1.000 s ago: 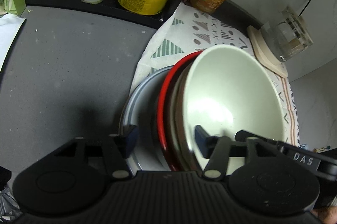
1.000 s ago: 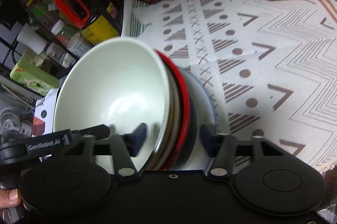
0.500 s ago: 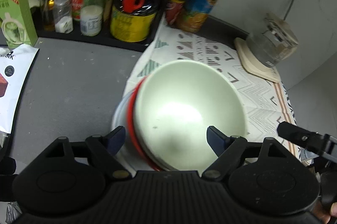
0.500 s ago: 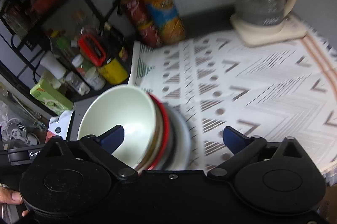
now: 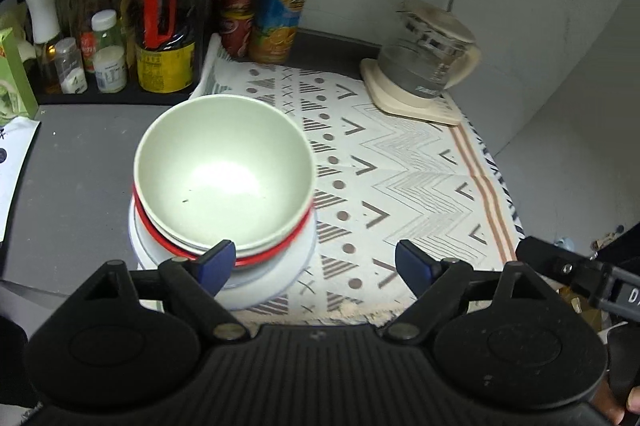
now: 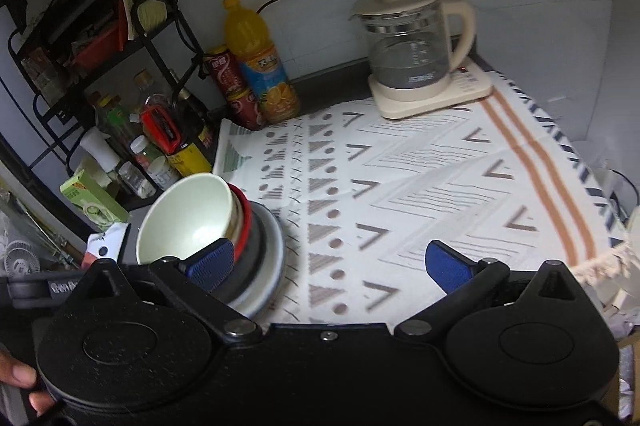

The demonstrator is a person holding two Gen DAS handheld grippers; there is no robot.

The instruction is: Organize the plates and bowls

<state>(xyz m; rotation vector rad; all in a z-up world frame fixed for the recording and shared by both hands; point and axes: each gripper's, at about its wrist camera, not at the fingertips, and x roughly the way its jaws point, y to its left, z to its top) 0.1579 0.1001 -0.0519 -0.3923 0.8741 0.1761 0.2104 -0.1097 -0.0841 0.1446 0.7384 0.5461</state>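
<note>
A dark grey speckled countertop (image 5: 80,162) is seen, and much of it is covered by a white woven cloth with grey triangles and orange stripes (image 5: 400,178). At the cloth's left edge a pale blue-white round plate (image 5: 276,266) is set down, carrying stacked bowls. A cream kettle base (image 5: 404,98) is parked on the far corner. An orange juice bottle (image 5: 284,2) and red cans (image 5: 236,14) are stood against the wall.

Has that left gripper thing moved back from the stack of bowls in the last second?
Yes. The left gripper has pulled up and back: the pale green bowl looks smaller, and its jaws, earlier straddling the stack, now stand open and clear.
</note>
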